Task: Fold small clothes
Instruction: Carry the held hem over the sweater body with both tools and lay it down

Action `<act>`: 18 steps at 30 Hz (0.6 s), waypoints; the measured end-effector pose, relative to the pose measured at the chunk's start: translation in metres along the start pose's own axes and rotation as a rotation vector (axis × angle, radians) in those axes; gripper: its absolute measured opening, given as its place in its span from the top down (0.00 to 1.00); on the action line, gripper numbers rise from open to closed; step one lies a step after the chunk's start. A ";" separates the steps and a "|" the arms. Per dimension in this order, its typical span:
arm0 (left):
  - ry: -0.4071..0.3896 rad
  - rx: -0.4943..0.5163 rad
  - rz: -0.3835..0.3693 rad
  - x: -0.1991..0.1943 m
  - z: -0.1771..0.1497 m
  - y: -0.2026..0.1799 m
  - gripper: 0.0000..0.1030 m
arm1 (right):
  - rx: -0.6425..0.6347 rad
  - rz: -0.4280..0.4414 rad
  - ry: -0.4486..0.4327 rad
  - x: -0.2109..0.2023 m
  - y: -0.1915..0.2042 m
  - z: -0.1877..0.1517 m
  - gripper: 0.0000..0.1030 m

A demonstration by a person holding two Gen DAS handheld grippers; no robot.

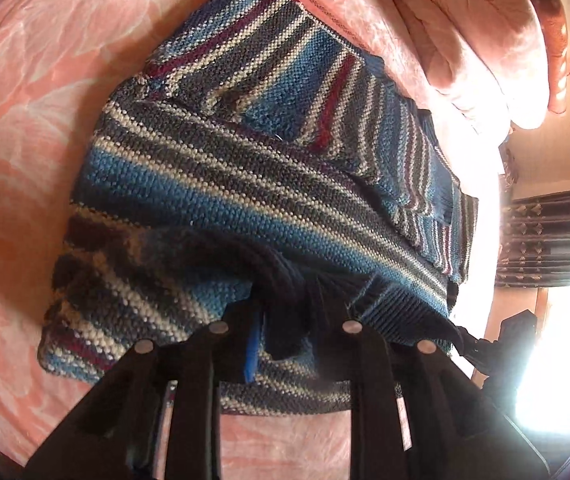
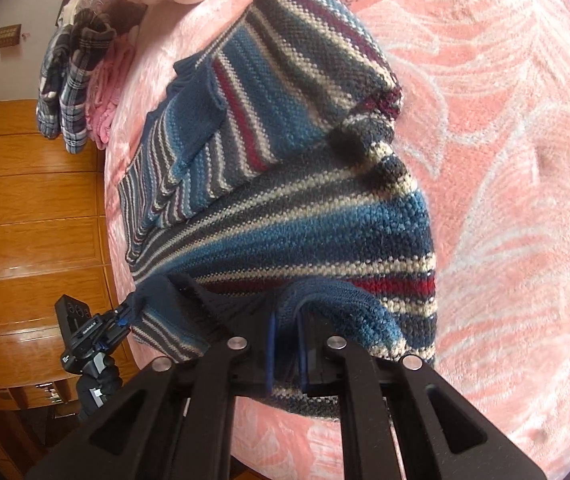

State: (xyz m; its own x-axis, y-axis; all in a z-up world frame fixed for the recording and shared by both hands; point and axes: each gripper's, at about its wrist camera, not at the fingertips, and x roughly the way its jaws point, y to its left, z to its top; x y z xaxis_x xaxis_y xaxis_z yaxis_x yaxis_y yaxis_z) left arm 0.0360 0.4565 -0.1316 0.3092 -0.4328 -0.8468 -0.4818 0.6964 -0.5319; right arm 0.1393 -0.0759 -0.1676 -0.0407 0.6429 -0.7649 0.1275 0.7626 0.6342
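Observation:
A knitted sweater (image 1: 225, 184) with blue, grey, cream and maroon stripes lies on a pink flowered blanket (image 1: 37, 80). Its sleeves are folded over the body. My left gripper (image 1: 285, 320) is shut on the dark blue ribbed hem, which is lifted and bunched between its fingers. In the right wrist view the sweater (image 2: 293, 208) rises from the blanket (image 2: 505, 160) toward my right gripper (image 2: 287, 320), also shut on a fold of the hem. The left gripper (image 2: 119, 320) shows there at the hem's left corner. The right gripper (image 1: 481, 348) shows dimly in the left wrist view.
A pink pillow (image 1: 465, 40) lies against a wooden headboard (image 1: 553, 20). Dark curtains (image 1: 553, 236) hang beside a glaring window. Plaid garments (image 2: 69, 80) and a folded pink cloth (image 2: 105, 92) lie at the bed's edge. Wooden furniture panels (image 2: 33, 200) stand beside the bed.

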 end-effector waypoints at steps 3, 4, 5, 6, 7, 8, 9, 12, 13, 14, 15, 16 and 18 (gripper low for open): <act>0.018 -0.040 -0.043 0.003 0.010 0.005 0.76 | 0.007 -0.002 0.012 0.005 -0.005 0.006 0.91; 0.022 -0.054 -0.059 0.002 0.012 0.007 0.75 | 0.013 0.001 0.016 0.007 -0.007 0.007 0.90; 0.021 -0.067 -0.074 0.000 0.013 0.010 0.75 | 0.016 0.003 0.020 0.008 -0.008 0.009 0.90; 0.017 -0.079 -0.090 -0.003 0.014 0.012 0.74 | 0.016 0.004 0.022 0.009 -0.008 0.010 0.89; 0.016 -0.091 -0.103 -0.006 0.015 0.015 0.73 | 0.012 0.007 0.024 0.010 -0.008 0.011 0.88; 0.013 -0.098 -0.112 -0.009 0.016 0.018 0.72 | 0.009 0.006 0.023 0.009 -0.009 0.012 0.88; 0.001 -0.096 -0.110 -0.012 0.016 0.019 0.68 | 0.008 0.005 0.023 0.010 -0.009 0.013 0.87; -0.046 -0.115 -0.096 -0.027 0.019 0.031 0.57 | 0.014 0.008 0.026 0.010 -0.008 0.013 0.86; -0.063 -0.132 -0.097 -0.032 0.021 0.036 0.57 | 0.015 0.005 0.027 0.009 -0.007 0.013 0.86; -0.088 -0.134 -0.077 -0.039 0.022 0.039 0.57 | 0.017 -0.001 0.029 0.008 -0.007 0.014 0.85; -0.117 -0.113 -0.049 -0.045 0.023 0.038 0.57 | 0.018 -0.002 0.029 0.006 -0.005 0.015 0.85; -0.136 -0.077 -0.021 -0.049 0.024 0.034 0.57 | 0.014 -0.004 0.024 0.004 -0.002 0.015 0.84; -0.152 0.021 0.034 -0.053 0.025 0.020 0.56 | 0.001 -0.010 0.014 -0.001 0.005 0.016 0.83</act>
State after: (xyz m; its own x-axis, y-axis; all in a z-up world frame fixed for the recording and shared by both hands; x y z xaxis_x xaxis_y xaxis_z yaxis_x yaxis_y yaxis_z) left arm 0.0299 0.5077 -0.0971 0.4139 -0.3182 -0.8529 -0.4773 0.7220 -0.5010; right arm 0.1560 -0.0739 -0.1659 -0.0563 0.6362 -0.7694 0.1276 0.7689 0.6265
